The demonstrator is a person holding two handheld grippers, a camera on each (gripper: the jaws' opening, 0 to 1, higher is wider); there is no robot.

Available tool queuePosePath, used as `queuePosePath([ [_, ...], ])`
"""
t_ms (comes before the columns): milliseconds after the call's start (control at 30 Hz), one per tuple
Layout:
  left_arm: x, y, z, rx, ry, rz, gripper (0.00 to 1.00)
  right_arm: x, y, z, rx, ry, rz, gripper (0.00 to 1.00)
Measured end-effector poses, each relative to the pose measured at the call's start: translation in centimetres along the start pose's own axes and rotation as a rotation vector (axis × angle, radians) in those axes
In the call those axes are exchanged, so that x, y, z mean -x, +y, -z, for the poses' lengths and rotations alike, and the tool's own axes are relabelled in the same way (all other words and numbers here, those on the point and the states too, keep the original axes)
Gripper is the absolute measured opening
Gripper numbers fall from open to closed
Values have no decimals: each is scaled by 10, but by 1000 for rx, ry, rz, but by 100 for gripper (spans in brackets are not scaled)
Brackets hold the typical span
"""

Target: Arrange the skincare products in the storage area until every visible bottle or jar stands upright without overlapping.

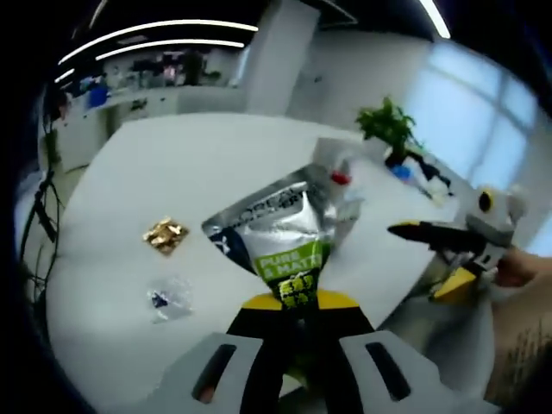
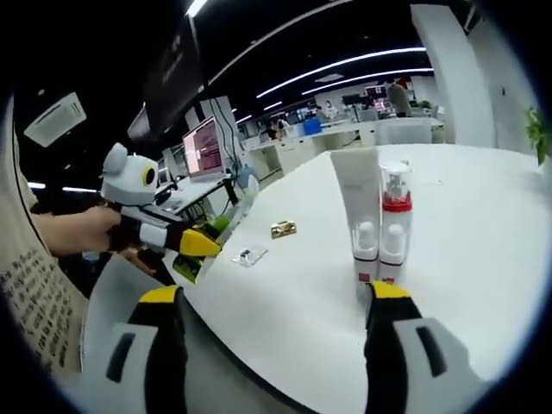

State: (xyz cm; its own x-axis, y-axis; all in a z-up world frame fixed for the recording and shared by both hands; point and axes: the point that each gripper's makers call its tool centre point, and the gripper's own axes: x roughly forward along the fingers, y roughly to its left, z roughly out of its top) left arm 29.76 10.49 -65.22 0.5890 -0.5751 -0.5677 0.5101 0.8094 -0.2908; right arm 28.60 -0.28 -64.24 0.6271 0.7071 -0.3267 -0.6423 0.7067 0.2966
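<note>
My left gripper (image 1: 297, 302) is shut on the bottom edge of a silver pouch (image 1: 280, 228) with a green label, held above the white table (image 1: 198, 164). Behind the pouch stand a white tube (image 1: 330, 155) and a clear bottle with a red collar (image 1: 341, 178). In the right gripper view the same tube (image 2: 354, 203) and bottle (image 2: 395, 216) stand upright side by side, touching, just ahead of my right gripper (image 2: 276, 293), whose jaws are wide open with nothing between them. The right gripper (image 1: 435, 259) enters the left gripper view from the right, off the table's edge.
A gold wrapper (image 1: 164, 235) and a clear plastic wrapper (image 1: 168, 297) lie on the table's left part. A potted plant (image 1: 388, 125) and small items stand at the far right edge. The left gripper (image 2: 194, 246) hangs past the table edge, near a monitor (image 2: 203, 147).
</note>
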Motion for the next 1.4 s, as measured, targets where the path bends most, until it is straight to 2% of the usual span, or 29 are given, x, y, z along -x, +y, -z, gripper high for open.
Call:
queuePosePath([
  [67, 1, -6, -1, -40, -7, 9, 6, -3, 7, -7, -16, -26, -14, 85],
  [200, 2, -20, -8, -131, -40, 40, 6, -13, 24, -25, 8, -52, -62, 83],
  [267, 4, -26, -14, -198, -65, 47, 6, -18, 35, -39, -31, -94, -107, 80],
  [433, 12, -35, -31, -304, -110, 42, 6, -23, 44, -61, -92, -155, -148, 73],
  [567, 16, -42, -40, -327, -128, 53, 6, -23, 50, -74, -148, -193, -195, 64],
  [600, 17, -44, -41, -327, -131, 55, 6, -23, 54, -77, -159, -197, -219, 59],
  [733, 17, -49, -44, -372, -137, 59, 6, -23, 54, -85, -219, -215, -240, 45],
  [867, 18, -52, -42, -392, -128, 61, 6, -22, 51, -91, -275, -241, -242, 33],
  [1000, 19, -58, -41, -400, -129, 80, 7, -22, 53, -91, -282, -257, -242, 19],
  [1033, 19, -59, -41, -398, -129, 82, 7, -22, 50, -92, -297, -273, -219, 18],
  [1067, 20, -59, -41, -398, -134, 82, 7, -22, 51, -91, -298, -274, -220, 14],
  [1200, 21, -61, -39, -384, -136, 90, 8, -19, 51, -90, -347, -294, -227, 11],
  [1267, 22, -62, -37, -380, -137, 96, 12, -17, 54, -92, -351, -304, -241, 9],
  [1400, 22, -67, -32, -383, -132, 125, 30, -14, 59, -92, -322, -306, -256, 5],
])
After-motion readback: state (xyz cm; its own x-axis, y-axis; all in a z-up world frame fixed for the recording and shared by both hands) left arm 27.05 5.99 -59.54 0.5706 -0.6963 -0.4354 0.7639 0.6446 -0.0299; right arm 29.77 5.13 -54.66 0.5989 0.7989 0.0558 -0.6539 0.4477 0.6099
